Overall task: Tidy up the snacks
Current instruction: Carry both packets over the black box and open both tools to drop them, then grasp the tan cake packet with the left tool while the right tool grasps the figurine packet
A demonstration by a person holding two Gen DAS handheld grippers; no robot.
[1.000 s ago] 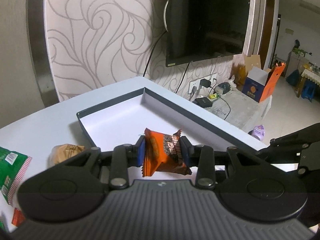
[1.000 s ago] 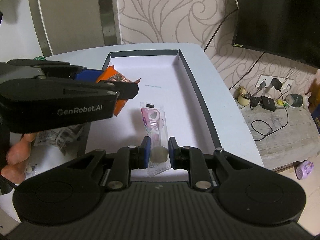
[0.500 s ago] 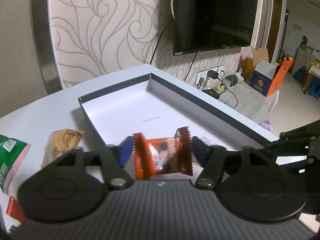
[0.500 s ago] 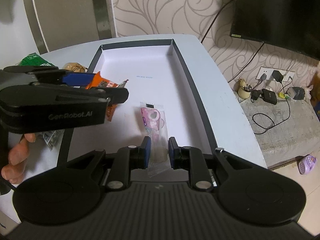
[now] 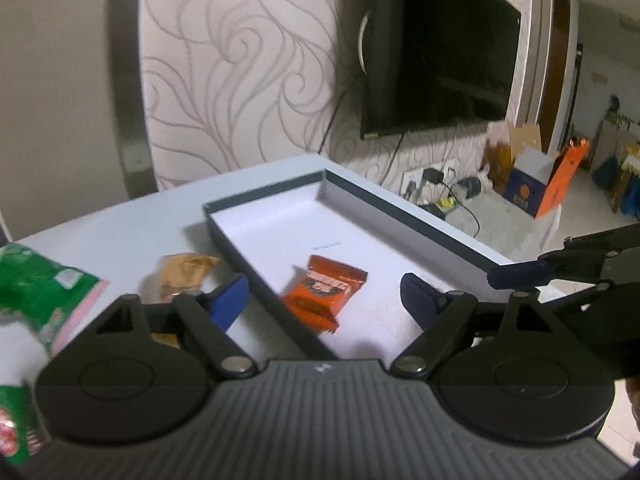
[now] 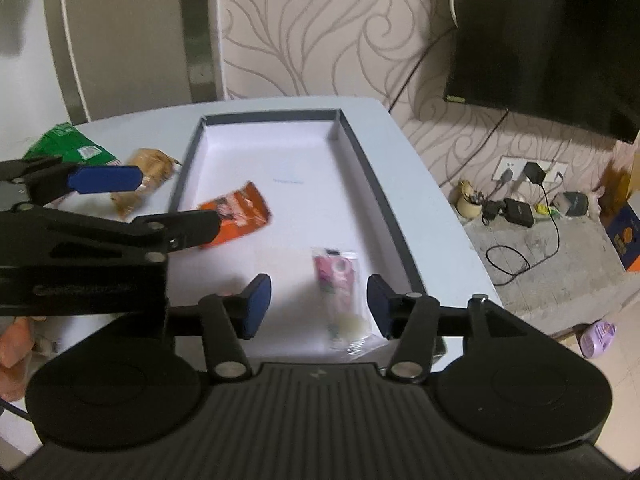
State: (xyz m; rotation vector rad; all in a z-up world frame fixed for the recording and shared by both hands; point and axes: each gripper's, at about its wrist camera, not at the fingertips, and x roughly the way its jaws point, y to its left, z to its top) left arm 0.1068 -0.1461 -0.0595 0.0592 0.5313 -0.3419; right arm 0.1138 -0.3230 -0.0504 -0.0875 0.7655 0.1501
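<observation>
A shallow dark-rimmed box [image 5: 404,208] with a white floor lies on the pale table; it also shows in the right wrist view [image 6: 376,184]. An orange snack packet [image 5: 324,294] lies loose inside it near the left wall, also seen in the right wrist view [image 6: 240,212]. A pink-and-clear packet [image 6: 340,288] lies in the box near the right wall. My left gripper [image 5: 324,300] is open and empty above the orange packet. My right gripper [image 6: 316,304] is open, its pads either side of the pink packet without touching it.
A tan wrapped snack [image 5: 184,272] and a green packet [image 5: 36,288] lie on the table left of the box. More packets sit at the lower left [image 5: 16,428]. The table edge drops to the floor on the right, with cables and a cardboard box [image 5: 536,184].
Both grippers opened. The left one let go of the orange packet, which now lies in the box. The right one let go of the pink packet and pulled back.
</observation>
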